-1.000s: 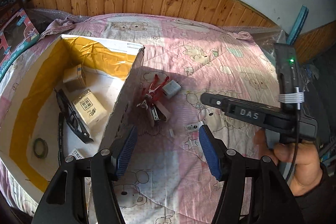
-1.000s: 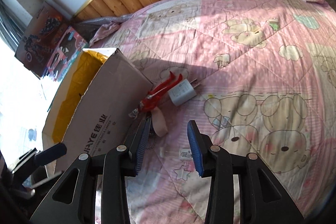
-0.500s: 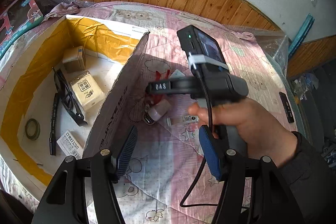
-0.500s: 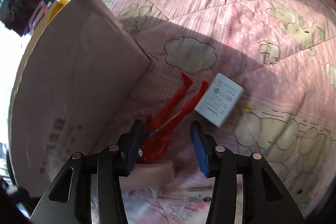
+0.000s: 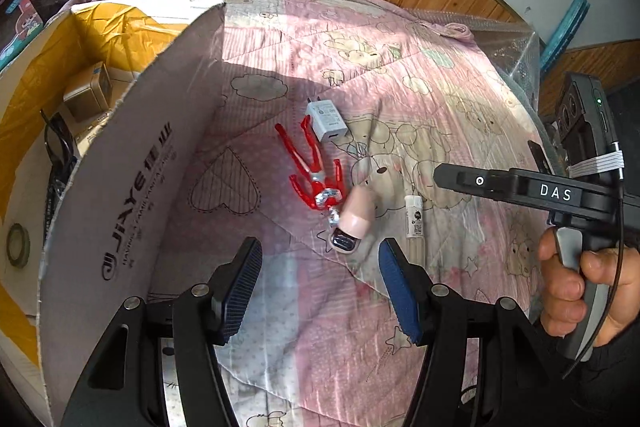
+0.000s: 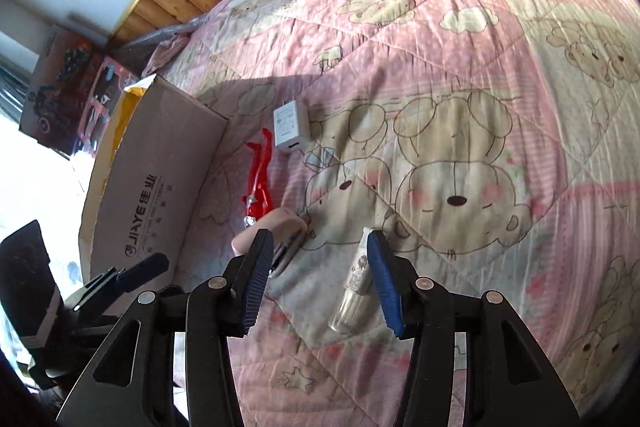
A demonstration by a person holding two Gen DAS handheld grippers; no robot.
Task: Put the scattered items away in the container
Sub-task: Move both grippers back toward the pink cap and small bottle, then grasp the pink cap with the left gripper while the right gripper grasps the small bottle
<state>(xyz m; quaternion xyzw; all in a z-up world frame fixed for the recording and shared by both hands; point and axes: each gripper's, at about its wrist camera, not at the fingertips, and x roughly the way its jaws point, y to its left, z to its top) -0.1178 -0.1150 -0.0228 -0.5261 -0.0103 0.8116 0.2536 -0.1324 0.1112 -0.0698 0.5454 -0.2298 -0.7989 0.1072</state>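
A red toy figure, a white charger, a pink stapler-like item and a small clear bottle lie on the pink quilt beside the cardboard box. My left gripper hovers open just short of the pink item. My right gripper is open too; the bottle lies by its right finger and the pink item by its left. The figure and charger lie farther ahead.
The box holds small cartons, a black cable or glasses and a tape roll. Its tall flap stands left of the items. A hand grips the right handle. Toy boxes lean at the far left.
My right gripper has drawn back from close over the red figure and now sits lower, around the bottle. The left gripper has moved in nearer to the items.
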